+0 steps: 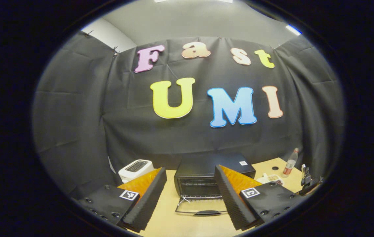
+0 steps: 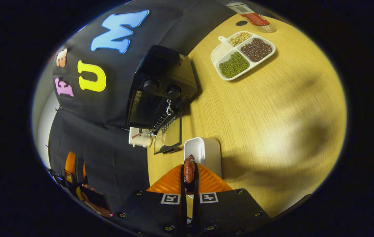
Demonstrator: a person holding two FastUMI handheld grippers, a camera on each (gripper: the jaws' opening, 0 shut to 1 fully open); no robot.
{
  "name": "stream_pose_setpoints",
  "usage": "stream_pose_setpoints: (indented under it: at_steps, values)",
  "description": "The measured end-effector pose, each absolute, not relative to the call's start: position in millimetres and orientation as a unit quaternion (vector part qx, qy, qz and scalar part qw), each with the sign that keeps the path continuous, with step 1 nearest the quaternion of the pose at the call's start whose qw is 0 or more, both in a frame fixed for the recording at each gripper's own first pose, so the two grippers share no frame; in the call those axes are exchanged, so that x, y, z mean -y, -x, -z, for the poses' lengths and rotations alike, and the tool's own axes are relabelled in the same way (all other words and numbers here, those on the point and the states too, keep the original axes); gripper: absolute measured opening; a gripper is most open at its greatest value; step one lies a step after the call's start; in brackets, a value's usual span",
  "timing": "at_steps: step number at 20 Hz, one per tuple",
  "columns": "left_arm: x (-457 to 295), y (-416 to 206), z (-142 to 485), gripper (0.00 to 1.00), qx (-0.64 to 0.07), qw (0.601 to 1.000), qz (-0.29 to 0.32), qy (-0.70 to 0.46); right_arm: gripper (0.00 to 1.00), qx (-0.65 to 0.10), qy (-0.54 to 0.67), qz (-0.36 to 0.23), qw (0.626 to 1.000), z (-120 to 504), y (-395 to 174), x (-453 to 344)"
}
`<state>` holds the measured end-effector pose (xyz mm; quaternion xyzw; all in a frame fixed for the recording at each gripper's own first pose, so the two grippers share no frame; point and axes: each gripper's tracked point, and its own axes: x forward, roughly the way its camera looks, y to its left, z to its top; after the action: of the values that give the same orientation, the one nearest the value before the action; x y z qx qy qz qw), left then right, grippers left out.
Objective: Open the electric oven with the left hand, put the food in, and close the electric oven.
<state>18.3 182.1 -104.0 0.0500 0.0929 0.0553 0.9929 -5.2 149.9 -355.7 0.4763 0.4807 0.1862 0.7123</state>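
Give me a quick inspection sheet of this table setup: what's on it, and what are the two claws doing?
Surface: wooden table.
Job's things: electric oven, door down; food, a brownish piece.
Clutter: divided tray of beans, bottle, toaster, small white dish.
Grippers: left gripper open, facing the oven; right gripper shut on the food.
Cables: nothing seen.
Surroundings: black cloth wall.

The left tongs (image 1: 190,194) in the left gripper view have two wedge-shaped fingers faced with ribbed foam. Each sits on a dark block studded with round screws and bearing a square black-and-white marker, at 7 and 5 o'clock. The right tongs (image 2: 189,174) in the right gripper view show the same blocks, screws and paired markers at 6 o'clock.
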Motion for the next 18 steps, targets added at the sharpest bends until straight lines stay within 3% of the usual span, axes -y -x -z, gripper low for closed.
stream_pose_setpoints:
  at_steps: [10, 12, 13, 18]
  values:
    - [-186, -30, 97, 1.00, -0.077, 0.996, 0.015, -0.031, 0.07, -0.361, -0.578, -0.151, 0.716, 267, -36, -169]
    - [-196, -31, 92, 0.92, -0.069, 0.997, 0.025, -0.024, 0.07, -0.331, -0.600, -0.141, 0.714, 252, -50, -178]
    - [-203, -31, 88, 1.00, -0.065, 0.997, 0.028, -0.021, 0.07, -0.318, -0.609, -0.137, 0.714, 246, -56, -182]
    - [-229, -25, 85, 0.97, -0.061, 0.997, 0.041, -0.007, 0.07, -0.285, -0.623, -0.119, 0.718, 237, -81, -217]
